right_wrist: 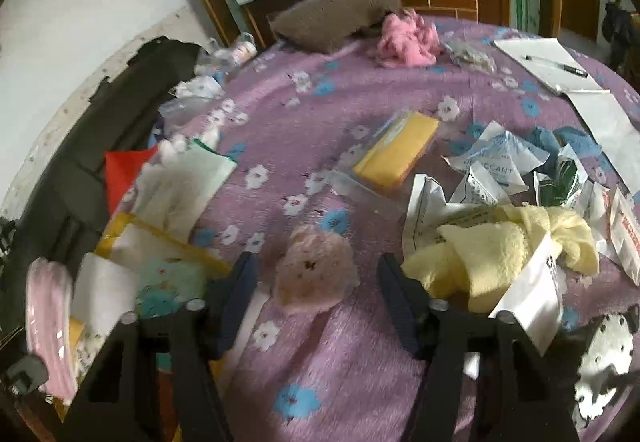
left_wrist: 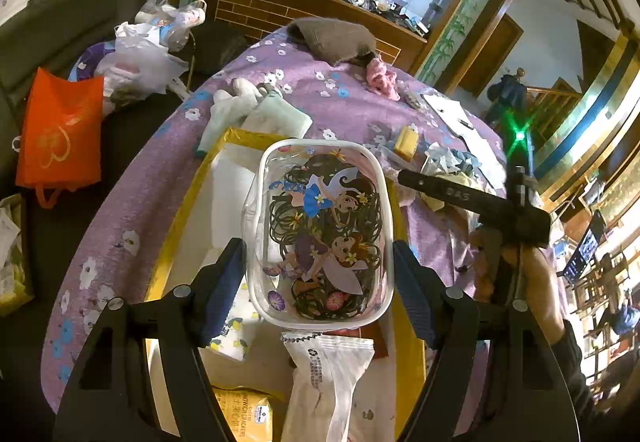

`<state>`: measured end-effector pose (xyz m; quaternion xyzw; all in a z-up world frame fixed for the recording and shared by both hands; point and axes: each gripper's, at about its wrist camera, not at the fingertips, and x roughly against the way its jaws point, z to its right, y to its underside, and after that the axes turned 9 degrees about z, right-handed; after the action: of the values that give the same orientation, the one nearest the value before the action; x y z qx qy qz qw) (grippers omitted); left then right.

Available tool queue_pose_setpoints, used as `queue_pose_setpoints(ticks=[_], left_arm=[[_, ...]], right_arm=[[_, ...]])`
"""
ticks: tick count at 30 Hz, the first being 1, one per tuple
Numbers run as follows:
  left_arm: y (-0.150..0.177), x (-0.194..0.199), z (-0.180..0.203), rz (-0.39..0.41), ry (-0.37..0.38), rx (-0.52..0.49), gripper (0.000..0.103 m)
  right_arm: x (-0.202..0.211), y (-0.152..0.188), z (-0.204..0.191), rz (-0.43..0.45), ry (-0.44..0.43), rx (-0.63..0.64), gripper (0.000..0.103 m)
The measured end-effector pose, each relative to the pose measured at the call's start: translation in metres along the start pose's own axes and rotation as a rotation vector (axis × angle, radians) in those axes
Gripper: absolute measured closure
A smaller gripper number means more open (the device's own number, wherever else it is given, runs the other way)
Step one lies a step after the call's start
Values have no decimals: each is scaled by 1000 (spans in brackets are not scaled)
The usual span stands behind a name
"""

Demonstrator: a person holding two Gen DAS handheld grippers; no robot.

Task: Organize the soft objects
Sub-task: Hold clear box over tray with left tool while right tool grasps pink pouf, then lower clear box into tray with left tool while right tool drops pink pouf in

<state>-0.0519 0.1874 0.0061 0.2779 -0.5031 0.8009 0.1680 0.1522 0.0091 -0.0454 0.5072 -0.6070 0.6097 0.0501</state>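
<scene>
My left gripper (left_wrist: 318, 266) is shut on a clear zip pouch (left_wrist: 320, 201) printed with cartoon fairies and filled with dark hair ties. It holds the pouch above a yellow-rimmed box (left_wrist: 176, 226). The pouch's pink edge (right_wrist: 48, 318) shows at the far left of the right wrist view. My right gripper (right_wrist: 316, 282) stands open over the purple flowered bedspread (right_wrist: 344, 354). A small pale pink fluffy piece (right_wrist: 316, 274) lies between its fingers, untouched by either pad. A pale yellow towel (right_wrist: 500, 254) lies bunched just right of the right finger.
The box holds a white packet (left_wrist: 328, 374), a cracker pack (left_wrist: 244, 418) and tissues. On the bed lie a light green cloth (right_wrist: 188, 177), a bagged yellow pad (right_wrist: 396, 149), desiccant sachets (right_wrist: 496, 161), a pink fluffy item (right_wrist: 408, 37), a brown cushion (right_wrist: 332, 17), and paper with a pen (right_wrist: 556, 65). An orange bag (left_wrist: 60, 137) sits left.
</scene>
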Motion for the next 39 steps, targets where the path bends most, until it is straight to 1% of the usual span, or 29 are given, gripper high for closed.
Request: queue_pose_setpoints(ticks=[1,2,3,4,5,6,7,9,13,14,15,16,18,19,21,24,25,27,29,31,35,37,39], left_arm=[[0,0,-1,1,2,3,30],[0,-1,-2,0,2,2,30],[0,-1,-2,-2,-1,2,30],[0,-1,-3,-6,-3,2,30],[0,-2,-4,-8,-4,1,30],[0,-2,-4,-8,-7,-1,30],[0,-2,-5,-8,-13,0,30],[-1,-3,-7,-8,-24,8,30],[0,-2,-10,-4,-45,25,30],[0,-3,-10,-4,-48,28,30],[0,-2,-10,-2,-59,26,30],[0,-1,-10,0,-69,22,30],[-2,0,-10,3,-86,17,30],[-2,1,-11,5,-95,17,30],[-5,2,-12,13,-116,13,30],[-9,2,-14,22,-137,5,30],[-11,2,-15,25,-140,2,30],[-15,-2,-18,33,-146,-2,29],[-20,-14,-24,2,-142,9,30],[-25,-24,-26,-13,-129,6,29],[-33,-37,-28,-40,-149,-28,29],[-34,-43,-30,-60,-161,-36,29],[-34,-49,-31,-79,-167,-54,29]], right_arm=[[-3,1,1,-9,-5,-11,52],[-8,3,2,-24,-15,-20,53],[-12,6,1,-40,-29,-29,57],[-16,8,0,-54,-36,-29,67],[-18,12,-4,-53,-36,-15,68],[-15,13,-6,-30,-19,0,71],[-12,15,-6,-24,-22,-5,75],[0,14,-5,21,-41,-23,77],[46,10,-3,160,-28,-41,77],[60,10,-3,202,-38,-46,77],[71,10,-4,238,-59,-54,77],[82,11,-6,273,-101,-65,77],[91,17,-13,298,-199,-69,77],[92,22,-18,300,-242,-64,77],[87,28,-29,280,-290,-33,77],[79,35,-36,242,-362,-31,77],[79,37,-39,236,-372,-21,77],[81,39,-45,235,-366,9,77],[80,41,-51,224,-381,33,77],[79,46,-56,209,-399,48,77],[77,53,-72,187,-441,98,76],[75,58,-82,167,-427,139,74],[68,62,-86,136,-430,152,74]])
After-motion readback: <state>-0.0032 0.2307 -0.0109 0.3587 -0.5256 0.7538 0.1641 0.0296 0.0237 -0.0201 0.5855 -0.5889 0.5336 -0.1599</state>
